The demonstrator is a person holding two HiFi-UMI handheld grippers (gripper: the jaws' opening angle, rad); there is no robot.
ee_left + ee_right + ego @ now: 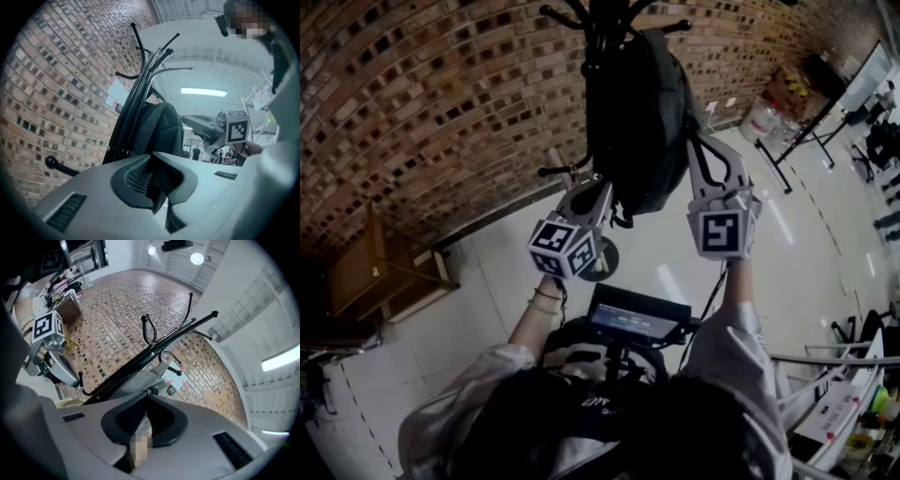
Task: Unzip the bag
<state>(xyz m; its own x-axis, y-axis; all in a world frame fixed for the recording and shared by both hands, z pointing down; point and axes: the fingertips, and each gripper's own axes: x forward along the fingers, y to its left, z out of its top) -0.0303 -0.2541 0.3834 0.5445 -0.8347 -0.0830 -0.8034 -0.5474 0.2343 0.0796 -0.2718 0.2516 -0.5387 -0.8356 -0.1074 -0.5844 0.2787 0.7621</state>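
Black coat stand [602,37] before red-brown brick wall [441,94]. Wooden cabinet [382,277] at left, against the wall, on glossy white floor [478,281].

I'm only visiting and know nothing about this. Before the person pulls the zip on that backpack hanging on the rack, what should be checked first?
1. Black fabric backpack hangs from the black metal coat rack: ok.
2. Left hand-held gripper steadies the bag, jaws closed on its dark fabric: ok.
3. Right hand-held gripper pinches the small dark zip pull at its tips: ok, as far as it shows.
4. Which way the zip runs: cannot tell.
5. Rack steady enough to take a pull: cannot tell.
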